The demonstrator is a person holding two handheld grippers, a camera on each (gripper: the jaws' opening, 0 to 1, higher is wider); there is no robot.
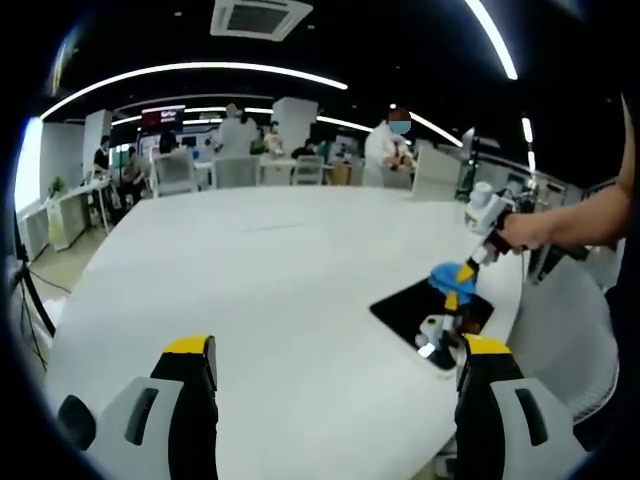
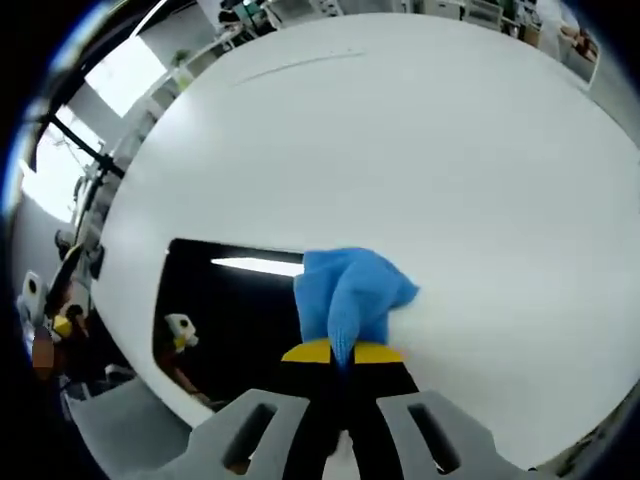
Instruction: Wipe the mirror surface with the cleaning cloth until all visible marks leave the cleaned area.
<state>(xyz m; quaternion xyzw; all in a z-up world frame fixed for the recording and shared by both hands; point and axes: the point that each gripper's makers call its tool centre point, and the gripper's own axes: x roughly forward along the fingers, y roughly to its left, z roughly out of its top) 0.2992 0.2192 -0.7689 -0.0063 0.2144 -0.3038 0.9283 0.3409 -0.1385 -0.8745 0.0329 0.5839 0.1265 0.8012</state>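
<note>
- Here the right gripper pinches the blue cleaning cloth at the mirror edge, near the white table rim.
- Left gripper hangs wide apart, holding nothing.
- Best: press flat, overlap strokes across the glass.

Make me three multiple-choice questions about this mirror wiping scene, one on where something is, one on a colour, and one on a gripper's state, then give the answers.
1. Where does the mirror lie on the white table?
A. near the table's edge
B. at the table's middle
C. on a chair

2. What colour is the cleaning cloth?
A. red
B. blue
C. green

3. How does the left gripper stand?
A. shut on the cloth
B. shut on the mirror
C. open and holding nothing

Answers:
1. A: in the left gripper view the dark mirror sits close to the table's rim.
2. B: the right gripper pinches a bright blue cloth against the mirror's edge.
3. C: its yellow-tipped jaws stand wide apart over bare table.
</note>
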